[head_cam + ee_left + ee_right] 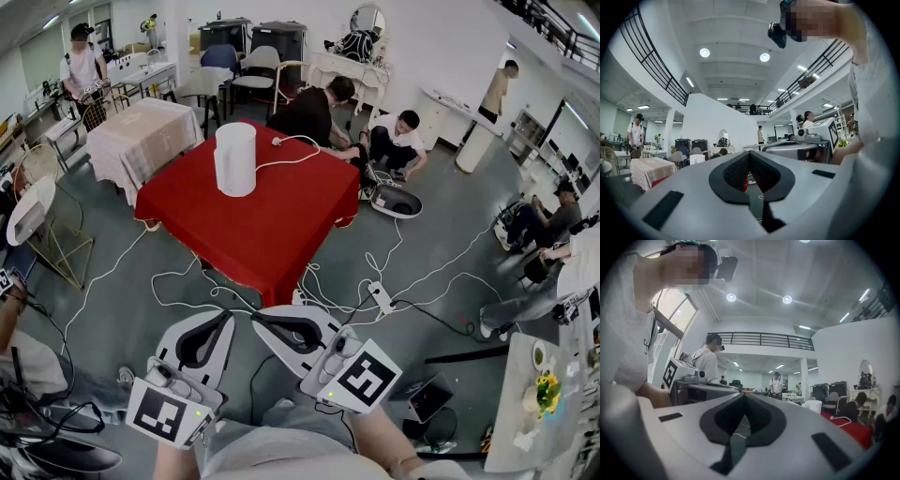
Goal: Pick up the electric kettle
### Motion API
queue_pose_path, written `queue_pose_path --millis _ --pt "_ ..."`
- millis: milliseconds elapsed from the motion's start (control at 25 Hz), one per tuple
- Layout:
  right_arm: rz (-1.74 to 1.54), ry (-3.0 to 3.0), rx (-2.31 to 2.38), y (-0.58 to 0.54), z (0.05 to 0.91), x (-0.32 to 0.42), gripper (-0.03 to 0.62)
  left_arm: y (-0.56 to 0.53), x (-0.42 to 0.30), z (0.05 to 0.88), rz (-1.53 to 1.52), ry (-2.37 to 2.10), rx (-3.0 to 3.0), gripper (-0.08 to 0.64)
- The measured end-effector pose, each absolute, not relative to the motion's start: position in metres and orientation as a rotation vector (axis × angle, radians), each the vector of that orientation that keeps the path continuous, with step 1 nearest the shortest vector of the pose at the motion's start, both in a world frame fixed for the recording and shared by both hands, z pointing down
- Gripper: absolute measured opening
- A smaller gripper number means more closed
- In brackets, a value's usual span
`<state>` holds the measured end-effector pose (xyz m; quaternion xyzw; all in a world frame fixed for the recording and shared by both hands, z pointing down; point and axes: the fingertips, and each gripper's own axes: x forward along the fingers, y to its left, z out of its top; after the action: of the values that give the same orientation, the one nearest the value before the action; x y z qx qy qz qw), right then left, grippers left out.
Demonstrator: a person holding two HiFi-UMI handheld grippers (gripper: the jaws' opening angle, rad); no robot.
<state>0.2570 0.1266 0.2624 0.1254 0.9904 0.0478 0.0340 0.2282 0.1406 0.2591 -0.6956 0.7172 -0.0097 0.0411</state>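
The electric kettle [235,159], a plain white cylinder, stands upright on the red-clothed table [272,225], with its white cord [292,150] running to the table's far right. Both grippers hang low and close to my body, well short of the table. My left gripper [227,316] is shut with nothing in it. My right gripper [256,320] is beside it, jaws together and empty. In the left gripper view the kettle [697,159] is small and far beyond the shut left gripper [749,153]. In the right gripper view the kettle [813,406] is off to the right of the right gripper [744,395].
White cables and a power strip [380,298] trail over the grey floor between me and the table. Two people [323,112] sit on the floor behind the table. A checked-cloth table [141,136] stands at the left, and a wire chair [37,225] nearer me.
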Motion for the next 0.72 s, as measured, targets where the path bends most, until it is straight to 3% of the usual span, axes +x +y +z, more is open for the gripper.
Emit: queue_pose_path --millis 720 --pt "0.106 2.980 0.462 0.099 0.256 0.272 0.008 0.110 0.250 0.257 -0.008 2.188 -2.126 0.011"
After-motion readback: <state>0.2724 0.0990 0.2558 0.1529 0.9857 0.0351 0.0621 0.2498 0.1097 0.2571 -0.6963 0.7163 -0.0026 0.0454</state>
